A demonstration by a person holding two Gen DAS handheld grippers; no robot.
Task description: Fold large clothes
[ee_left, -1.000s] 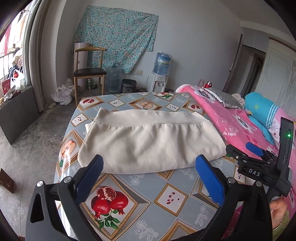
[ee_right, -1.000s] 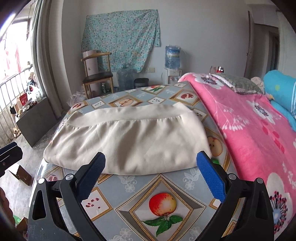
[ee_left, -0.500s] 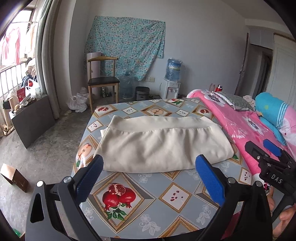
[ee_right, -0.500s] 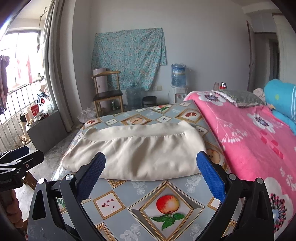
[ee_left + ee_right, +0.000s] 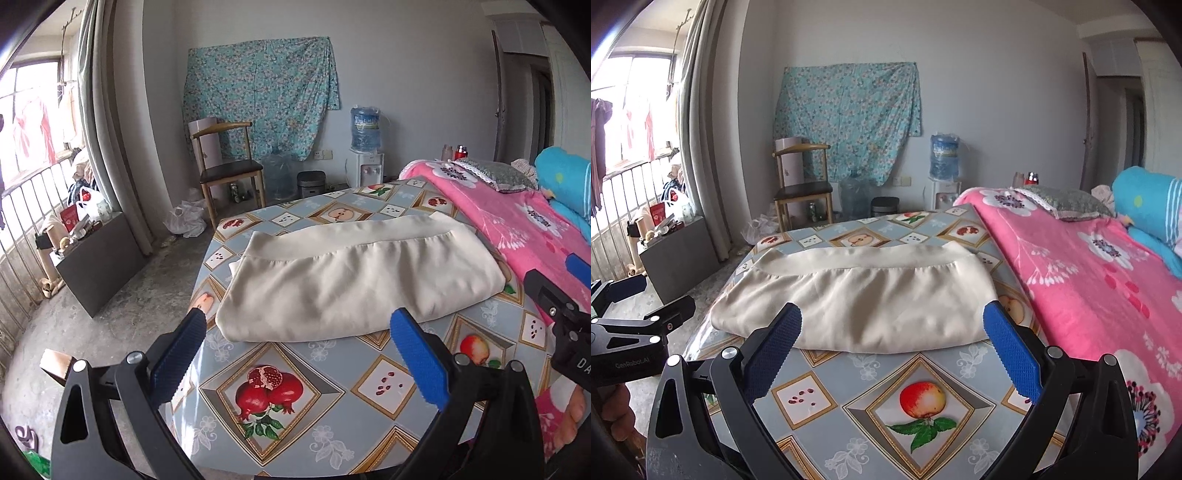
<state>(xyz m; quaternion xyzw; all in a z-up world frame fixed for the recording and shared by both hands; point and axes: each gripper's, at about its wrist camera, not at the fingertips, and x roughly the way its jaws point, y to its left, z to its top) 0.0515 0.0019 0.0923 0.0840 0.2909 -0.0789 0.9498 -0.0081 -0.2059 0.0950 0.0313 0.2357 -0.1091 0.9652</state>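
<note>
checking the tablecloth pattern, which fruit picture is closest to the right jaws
The red apple with green leaves, printed on the tablecloth directly before the open right gripper. The halved apple and the pomegranate lie beyond the folded cream garment.

the right wrist view shows the body of the left claw (image 5: 639, 295) at the left edge; it carries the pale printed marking "genrobot.ai". the left wrist view shows the right claw (image 5: 569, 280) at the right edge; its black body carries white letters cut off by the frame, of which only "da" is readable. the water bottle (image 5: 365, 127) label is too blurred to read.
</note>
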